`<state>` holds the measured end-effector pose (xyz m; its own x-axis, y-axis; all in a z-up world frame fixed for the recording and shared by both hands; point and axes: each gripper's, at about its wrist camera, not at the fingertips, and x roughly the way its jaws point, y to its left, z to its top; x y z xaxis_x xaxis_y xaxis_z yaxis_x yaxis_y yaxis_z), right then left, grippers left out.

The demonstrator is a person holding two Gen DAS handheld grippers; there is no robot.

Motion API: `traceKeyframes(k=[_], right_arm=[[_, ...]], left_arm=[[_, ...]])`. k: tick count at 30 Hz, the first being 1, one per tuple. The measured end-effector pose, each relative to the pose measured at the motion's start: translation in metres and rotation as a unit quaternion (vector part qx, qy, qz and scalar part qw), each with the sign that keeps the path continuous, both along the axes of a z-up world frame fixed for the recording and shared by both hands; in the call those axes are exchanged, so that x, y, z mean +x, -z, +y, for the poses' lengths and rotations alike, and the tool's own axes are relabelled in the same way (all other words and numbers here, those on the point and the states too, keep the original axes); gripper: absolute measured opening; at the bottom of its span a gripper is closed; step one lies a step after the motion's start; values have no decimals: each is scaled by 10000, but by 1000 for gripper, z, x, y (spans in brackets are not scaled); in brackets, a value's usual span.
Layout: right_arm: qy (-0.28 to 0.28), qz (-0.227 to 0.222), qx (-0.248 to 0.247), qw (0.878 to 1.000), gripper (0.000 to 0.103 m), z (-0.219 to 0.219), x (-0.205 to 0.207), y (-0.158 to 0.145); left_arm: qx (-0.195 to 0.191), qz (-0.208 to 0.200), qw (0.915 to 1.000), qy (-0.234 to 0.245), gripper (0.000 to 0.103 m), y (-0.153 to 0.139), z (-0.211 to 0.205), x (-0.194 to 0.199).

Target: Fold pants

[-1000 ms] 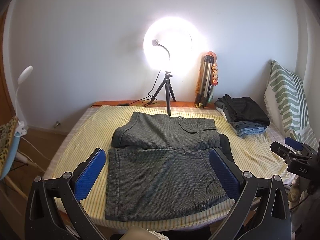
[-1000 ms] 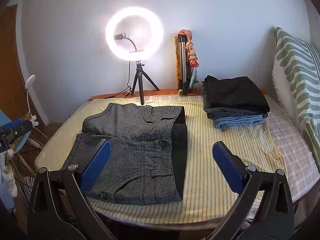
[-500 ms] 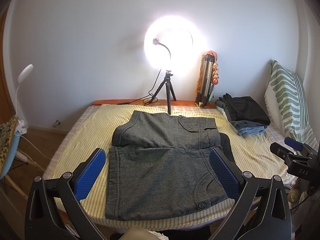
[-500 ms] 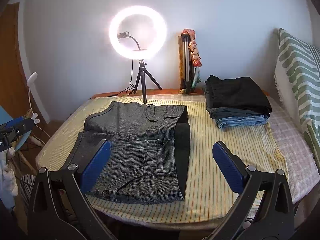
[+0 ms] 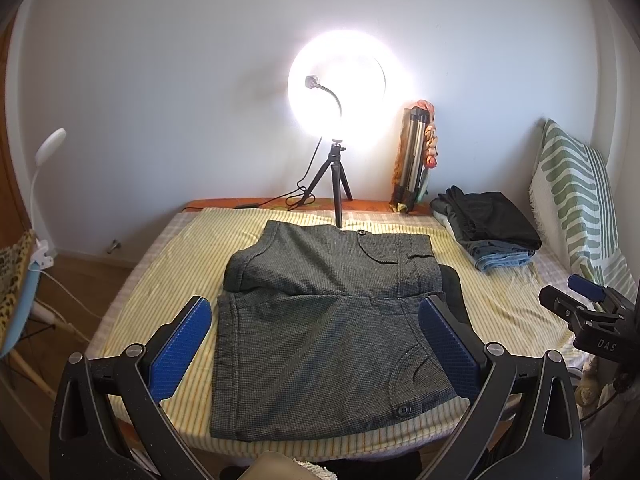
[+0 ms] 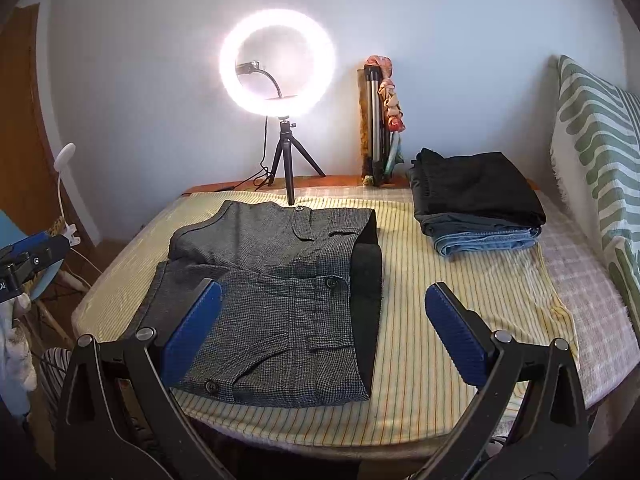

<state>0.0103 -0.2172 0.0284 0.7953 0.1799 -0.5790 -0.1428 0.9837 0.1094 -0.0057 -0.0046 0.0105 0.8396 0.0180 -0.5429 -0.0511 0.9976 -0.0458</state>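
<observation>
Grey checked pants (image 5: 328, 320) (image 6: 272, 300) lie folded flat on the yellow striped cloth (image 5: 176, 264) (image 6: 448, 320), black waistband on their right side. My left gripper (image 5: 316, 340) hovers open above their near edge, blue pads wide apart, holding nothing. Over the cloth just right of the pants, my right gripper (image 6: 324, 328) is open too and empty. In the left wrist view the right gripper (image 5: 584, 304) shows at the right edge. The left gripper (image 6: 28, 256) appears at the left edge of the right wrist view.
A stack of folded clothes (image 5: 488, 228) (image 6: 476, 200), black on blue denim, sits at the back right. A lit ring light on a tripod (image 5: 338, 184) (image 6: 286, 160) stands behind the pants. A folded tripod (image 6: 376, 128) leans on the wall. A green striped cushion (image 6: 596, 152) stands at right.
Both views have shifted slightly, as the grippers drifted a little. The pants lie as before and both grippers stay open.
</observation>
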Motion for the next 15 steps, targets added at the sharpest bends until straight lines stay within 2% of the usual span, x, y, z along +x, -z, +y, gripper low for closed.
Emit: traceKeyframes(k=[15], right_arm=[[-19, 17, -3, 10000, 103, 1, 0, 5]], left_arm=[[51, 61, 10000, -55, 103, 5, 6, 2]])
